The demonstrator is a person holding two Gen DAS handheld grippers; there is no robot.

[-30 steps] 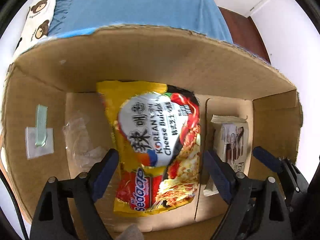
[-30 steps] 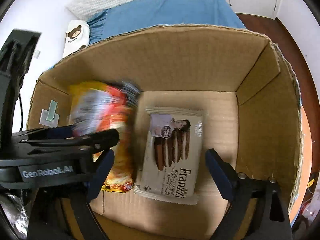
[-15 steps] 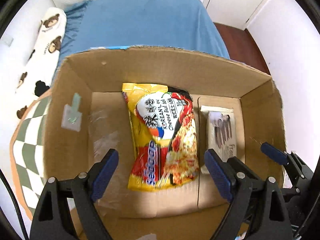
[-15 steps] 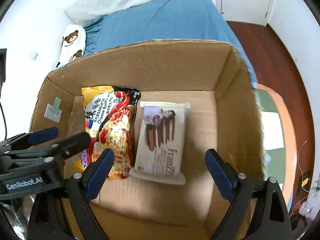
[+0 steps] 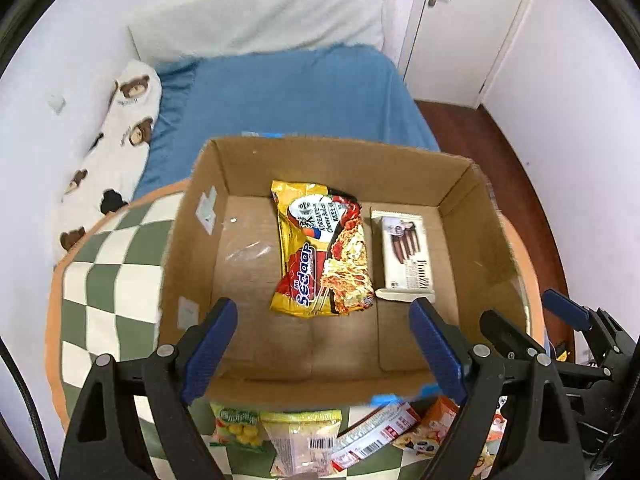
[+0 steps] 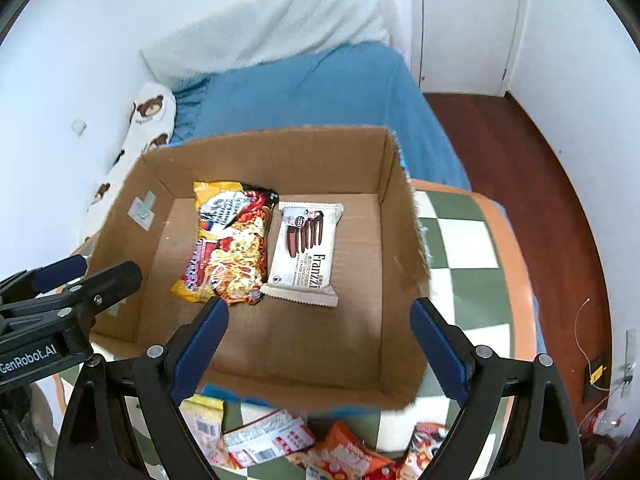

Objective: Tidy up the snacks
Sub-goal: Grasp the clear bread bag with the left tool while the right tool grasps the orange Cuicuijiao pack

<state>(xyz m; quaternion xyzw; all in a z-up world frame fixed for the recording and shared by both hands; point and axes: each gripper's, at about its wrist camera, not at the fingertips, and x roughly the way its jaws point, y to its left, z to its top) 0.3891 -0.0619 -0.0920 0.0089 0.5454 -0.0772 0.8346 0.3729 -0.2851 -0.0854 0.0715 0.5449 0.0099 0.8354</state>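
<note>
An open cardboard box (image 5: 468,216) (image 6: 400,216) stands on a green-and-white checked table. Inside it lie a yellow and red Sedaap noodle packet (image 5: 320,252) (image 6: 230,244) and, to its right, a white Franzzi cookie packet (image 5: 406,254) (image 6: 306,248). My left gripper (image 5: 324,350) is open and empty above the box's near edge. My right gripper (image 6: 318,346) is open and empty above the box's near right part. Several loose snack packets (image 5: 304,440) (image 6: 336,452) lie on the table in front of the box.
The checked table (image 5: 108,280) (image 6: 468,248) has an orange rim. A bed with a blue sheet (image 5: 288,92) and a bear-print pillow (image 5: 116,148) lies behind the box. A white door (image 6: 468,20) and dark wooden floor (image 6: 532,160) are at right.
Both grippers have pulled back and up from inside the box. The noodle packet, blurred in the right wrist view earlier, now lies still beside the cookie packet. The table and loose snacks came into view.
</note>
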